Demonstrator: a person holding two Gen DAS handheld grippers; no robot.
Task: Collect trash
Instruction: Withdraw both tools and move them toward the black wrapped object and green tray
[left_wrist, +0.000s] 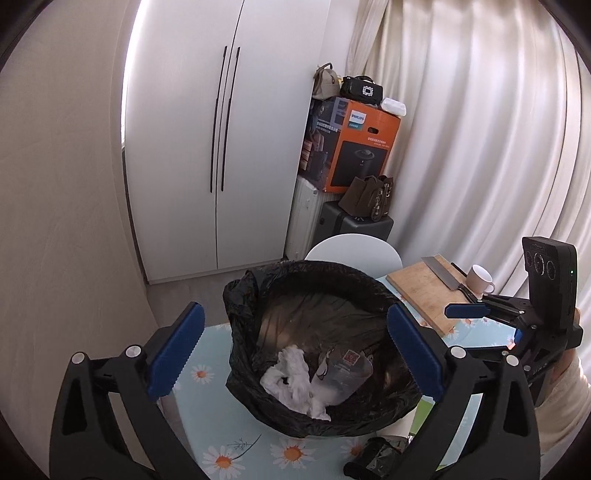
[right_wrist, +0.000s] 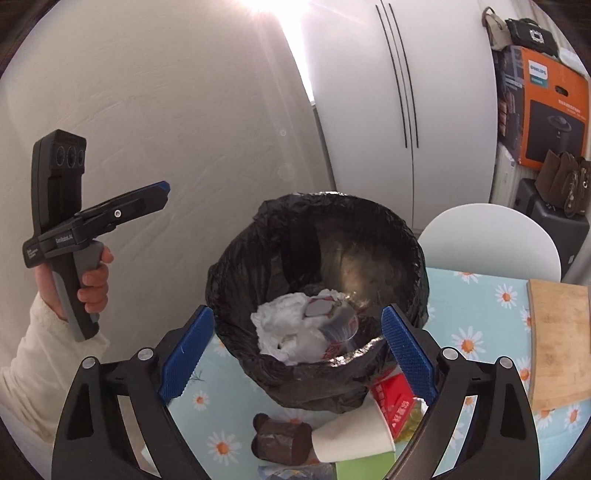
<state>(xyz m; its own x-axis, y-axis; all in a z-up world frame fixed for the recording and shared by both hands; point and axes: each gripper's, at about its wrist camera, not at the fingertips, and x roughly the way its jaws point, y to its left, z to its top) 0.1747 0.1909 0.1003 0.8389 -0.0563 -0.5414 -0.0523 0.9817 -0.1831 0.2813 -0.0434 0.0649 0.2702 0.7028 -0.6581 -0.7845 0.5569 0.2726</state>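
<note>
A bin lined with a black bag (left_wrist: 236, 321) stands on the daisy-print tablecloth. Crumpled white tissue (left_wrist: 291, 380) and a clear printed wrapper (left_wrist: 347, 373) lie at its bottom. My left gripper (left_wrist: 295, 308) hangs open over the bin's mouth, with nothing between its blue pads. From the right, my right gripper (right_wrist: 297, 310) is also open and empty above the near rim. In front of the bin, a white paper cup (right_wrist: 351, 432) lies on its side beside a red packet (right_wrist: 391, 402) and a dark roll (right_wrist: 280, 439).
A wooden cutting board (left_wrist: 424, 295) with a cleaver (left_wrist: 443, 273) and a white mug (left_wrist: 480, 278) sits to the right. Behind the table are a white chair (left_wrist: 354, 251), a white wardrobe (left_wrist: 221, 147), stacked boxes and bags (left_wrist: 354, 147), and curtains.
</note>
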